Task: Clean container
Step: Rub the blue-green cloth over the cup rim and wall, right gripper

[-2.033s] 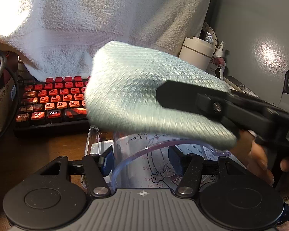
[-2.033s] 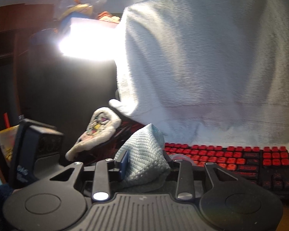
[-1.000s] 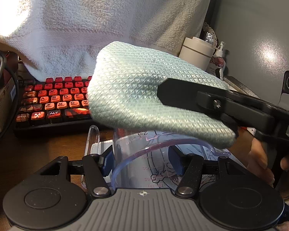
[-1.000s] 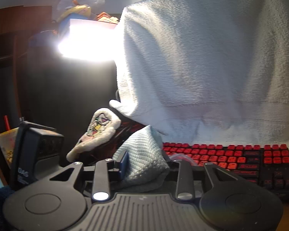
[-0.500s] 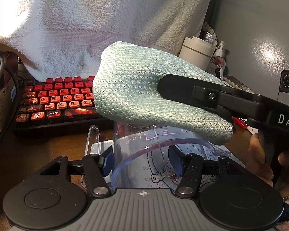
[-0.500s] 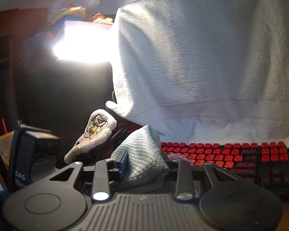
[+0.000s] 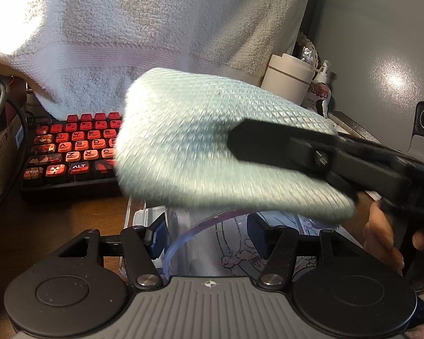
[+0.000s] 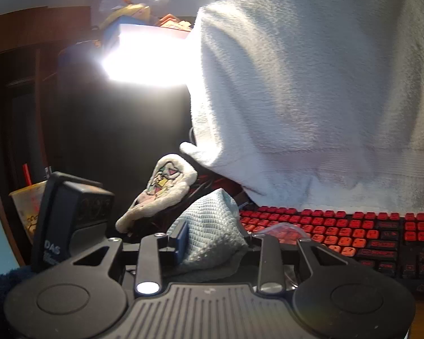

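A clear plastic measuring container (image 7: pixel 212 254) with printed marks stands on the brown desk. My left gripper (image 7: pixel 207 237) is shut on it, its blue pads (image 7: pixel 157 238) pressing both sides of the wall. A folded pale green waffle cloth (image 7: pixel 198 141) hovers over the container's mouth and hides most of the rim; it is motion-blurred. My right gripper (image 7: pixel 240 147) comes in from the right, shut on that cloth. In the right wrist view the cloth (image 8: pixel 212 226) bulges between the right gripper's (image 8: pixel 216 240) pads, and the left gripper's black body (image 8: pixel 70 220) stands at the left.
A black keyboard with red keys (image 7: pixel 76 147) lies just behind the container. A big white towel (image 7: pixel 127 28) hangs over it. A white jar (image 7: pixel 288 76) and a pump bottle (image 7: pixel 322 84) stand at the back right. A drink cup with a red straw (image 8: pixel 25 206) is far left.
The cloth has swung a little to the left over the container's mouth and is now blurred with motion. The container and the left gripper have stayed put.
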`<state>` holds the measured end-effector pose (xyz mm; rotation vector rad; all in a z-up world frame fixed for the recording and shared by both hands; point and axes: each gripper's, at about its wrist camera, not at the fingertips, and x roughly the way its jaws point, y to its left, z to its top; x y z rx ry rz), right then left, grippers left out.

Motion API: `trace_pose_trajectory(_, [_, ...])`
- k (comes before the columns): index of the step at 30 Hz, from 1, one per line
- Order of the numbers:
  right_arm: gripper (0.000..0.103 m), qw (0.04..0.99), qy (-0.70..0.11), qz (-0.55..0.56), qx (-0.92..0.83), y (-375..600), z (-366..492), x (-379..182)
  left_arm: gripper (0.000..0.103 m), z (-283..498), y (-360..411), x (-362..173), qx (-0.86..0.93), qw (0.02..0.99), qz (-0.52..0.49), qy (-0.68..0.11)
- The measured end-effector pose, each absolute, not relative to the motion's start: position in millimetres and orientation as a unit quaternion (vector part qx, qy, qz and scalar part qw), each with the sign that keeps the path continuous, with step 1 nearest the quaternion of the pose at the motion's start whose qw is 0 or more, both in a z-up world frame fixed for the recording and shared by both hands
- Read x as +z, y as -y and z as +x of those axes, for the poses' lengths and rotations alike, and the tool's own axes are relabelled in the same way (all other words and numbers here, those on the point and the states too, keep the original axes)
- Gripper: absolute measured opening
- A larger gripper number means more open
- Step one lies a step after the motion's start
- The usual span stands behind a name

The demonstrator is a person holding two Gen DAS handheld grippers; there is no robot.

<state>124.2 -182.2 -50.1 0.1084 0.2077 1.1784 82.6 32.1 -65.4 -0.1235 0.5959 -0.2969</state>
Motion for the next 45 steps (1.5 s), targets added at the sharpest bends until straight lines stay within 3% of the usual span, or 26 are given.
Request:
trace_pose_trajectory(13, [0.035, 0.823, -0.106, 0.072, 0.553, 185, 129, -50, 0.058, 83, -33, -68, -0.146, 0.943, -0.063, -0.292])
trace_pose_trajectory(17, [0.031, 0.829, -0.096, 0.052, 0.548, 181, 124, -50, 0.058, 84, -32, -68, -0.146, 0.943, -0.061, -0.292])
trace_pose_trajectory(31, [0.035, 0.810, -0.103, 0.065, 0.573, 183, 126, -50, 0.058, 83, -33, -68, -0.146, 0.943, -0.062, -0.292])
trace_pose_trajectory(42, [0.031, 0.833, -0.117, 0.090, 0.533, 191, 140, -51, 0.058, 82, -36, -69, -0.147, 0.943, -0.063, -0.292])
trace_pose_trajectory(45, [0.035, 0.831, -0.112, 0.082, 0.539, 189, 136, -51, 0.058, 82, -34, -68, -0.146, 0.943, -0.062, -0.292])
